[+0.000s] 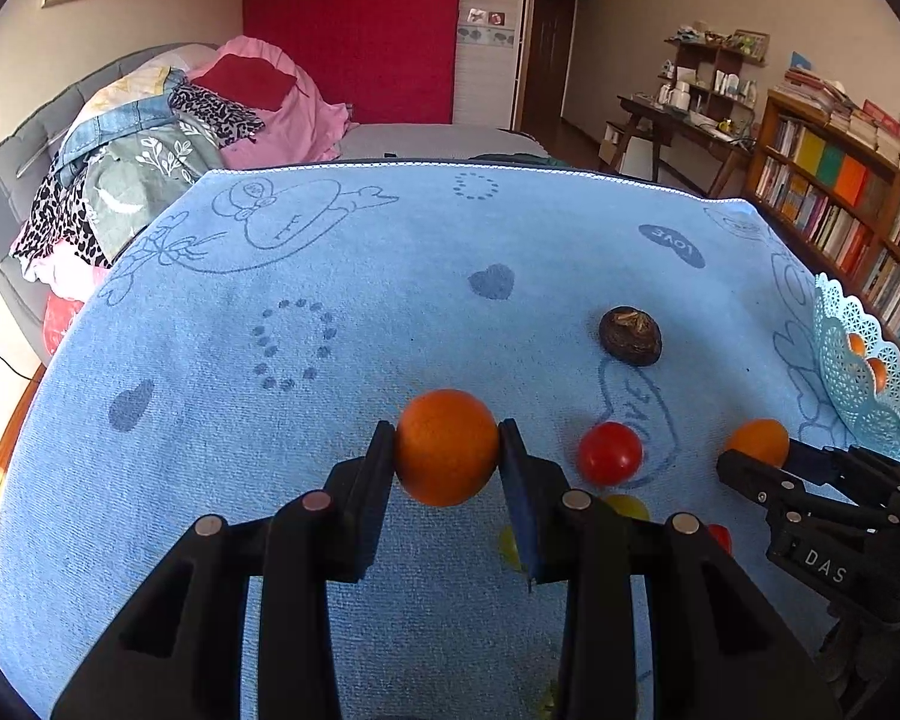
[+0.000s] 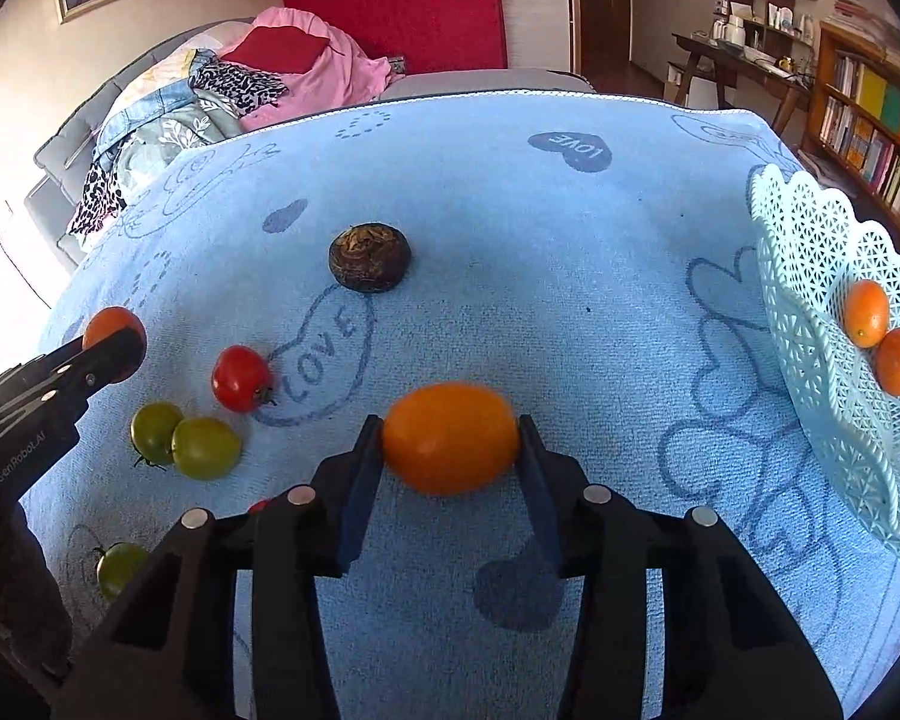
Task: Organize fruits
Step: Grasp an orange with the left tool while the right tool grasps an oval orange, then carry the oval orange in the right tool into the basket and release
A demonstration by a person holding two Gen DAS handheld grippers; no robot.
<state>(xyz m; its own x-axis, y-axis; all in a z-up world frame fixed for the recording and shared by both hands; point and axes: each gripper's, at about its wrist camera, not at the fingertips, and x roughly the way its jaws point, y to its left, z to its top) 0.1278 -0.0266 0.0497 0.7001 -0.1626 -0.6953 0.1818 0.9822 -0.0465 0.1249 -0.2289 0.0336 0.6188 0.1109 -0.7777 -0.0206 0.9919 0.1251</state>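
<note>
Lying spread over the surface: light blue towel [image 2: 540, 276] with dark blue hearts and "LOVE" prints. Sitting directly on it: dark brown round fruit [image 2: 370, 257], red tomato [image 2: 241, 378] just beside a "LOVE" print, two green tomatoes [image 2: 186, 443] touching each other, another green tomato [image 2: 121, 567] nearer the camera edge. Standing at the towel's right edge: pale blue lattice basket [image 2: 810, 276], holding two small orange fruits [image 2: 882, 336] touching.

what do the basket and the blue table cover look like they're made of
Basket: probably molded plastic, pale blue, with a lace-like pierced pattern and scalloped rim. Table cover: looks like terry cloth towel, matte with a looped, fuzzy texture and printed hearts.
</note>
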